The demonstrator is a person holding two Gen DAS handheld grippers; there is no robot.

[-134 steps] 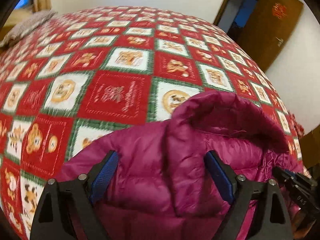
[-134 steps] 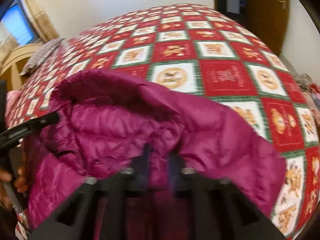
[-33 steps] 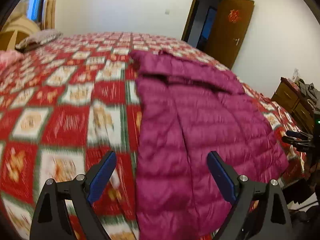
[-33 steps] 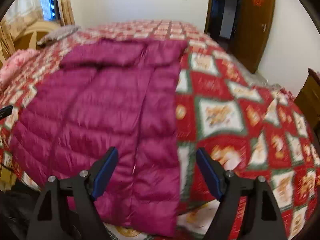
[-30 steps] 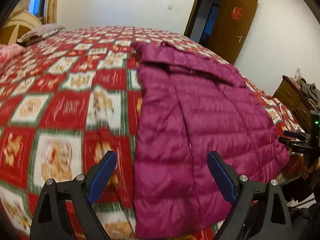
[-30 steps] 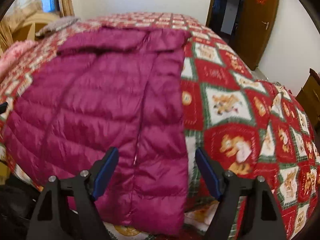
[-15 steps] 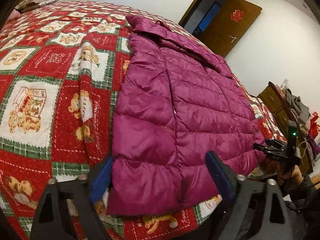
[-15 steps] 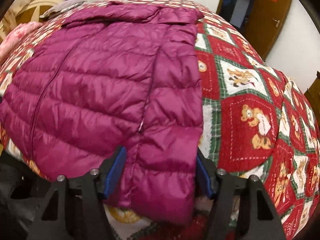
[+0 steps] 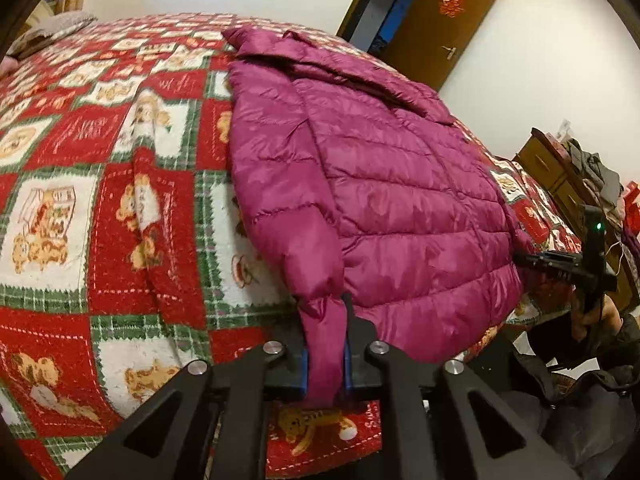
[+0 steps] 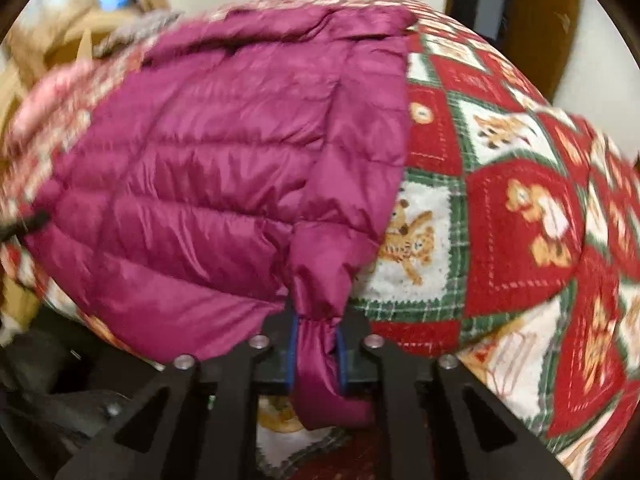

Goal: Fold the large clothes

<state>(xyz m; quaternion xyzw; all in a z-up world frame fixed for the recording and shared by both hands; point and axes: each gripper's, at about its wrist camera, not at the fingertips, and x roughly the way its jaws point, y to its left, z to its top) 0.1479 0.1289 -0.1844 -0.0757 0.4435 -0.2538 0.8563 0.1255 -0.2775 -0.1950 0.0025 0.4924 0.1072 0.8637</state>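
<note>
A magenta quilted down jacket (image 9: 380,200) lies flat on the bed, collar at the far end, hem over the near edge. In the left wrist view my left gripper (image 9: 325,344) has its jaws closing tight on the hem's left corner, with fabric pinched between the blue pads. In the right wrist view, which is blurred, the jacket (image 10: 220,160) fills the left half. My right gripper (image 10: 316,340) has its jaws closing on the hem's right corner, and bunched fabric is squeezed between its pads. The right gripper (image 9: 560,260) also shows at the jacket's far corner in the left wrist view.
The bed carries a red, green and white bear-patterned quilt (image 9: 80,200), which spreads to both sides of the jacket (image 10: 520,220). A pillow (image 9: 60,26) lies at the head end. A brown door (image 9: 436,20) stands open beyond. A wooden dresser (image 9: 560,172) piled with clothes stands at the right.
Both grippers came down and forward to the jacket's near hem. Their jaws went from wide open to shut on its two bottom corners.
</note>
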